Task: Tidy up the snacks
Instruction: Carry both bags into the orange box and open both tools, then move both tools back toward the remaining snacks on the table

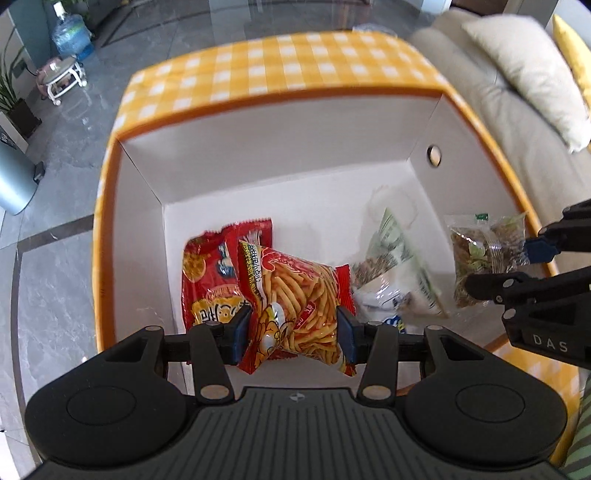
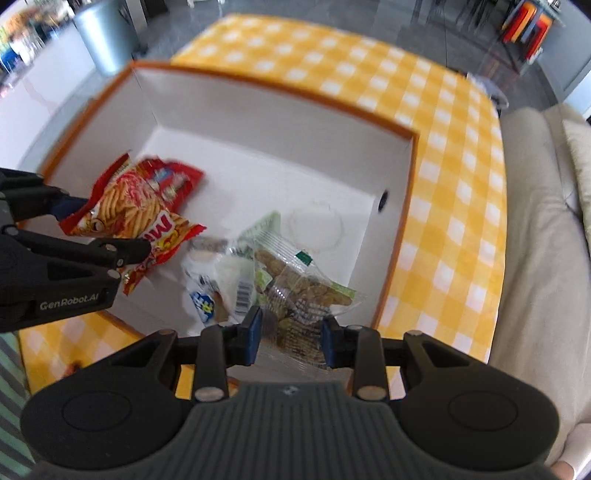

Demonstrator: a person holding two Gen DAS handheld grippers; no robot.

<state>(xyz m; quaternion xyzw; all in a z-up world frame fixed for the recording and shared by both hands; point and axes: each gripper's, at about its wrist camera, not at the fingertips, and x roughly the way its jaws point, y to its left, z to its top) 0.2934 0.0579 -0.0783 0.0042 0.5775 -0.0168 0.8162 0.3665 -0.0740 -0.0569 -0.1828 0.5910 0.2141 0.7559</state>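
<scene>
My left gripper [image 1: 293, 334] is shut on a red bag of fry-shaped snacks [image 1: 295, 295] and holds it over the open white box [image 1: 277, 147] with the orange rim. Under it in the box lies another red snack bag [image 1: 207, 273]. A white and green snack packet [image 1: 399, 280] lies at the box's right side. My right gripper [image 2: 291, 338] is shut on a clear packet of brown and green snacks [image 2: 303, 295], held above the box's near right part. In the left wrist view the right gripper [image 1: 532, 262] shows at the right with that packet [image 1: 480, 254].
The box stands on a table with a yellow-and-white checked cloth [image 2: 443, 147]. A beige sofa [image 1: 517, 110] with cushions is beside the table. A grey bin [image 2: 107, 33] and a water bottle [image 1: 70, 35] stand on the marble floor.
</scene>
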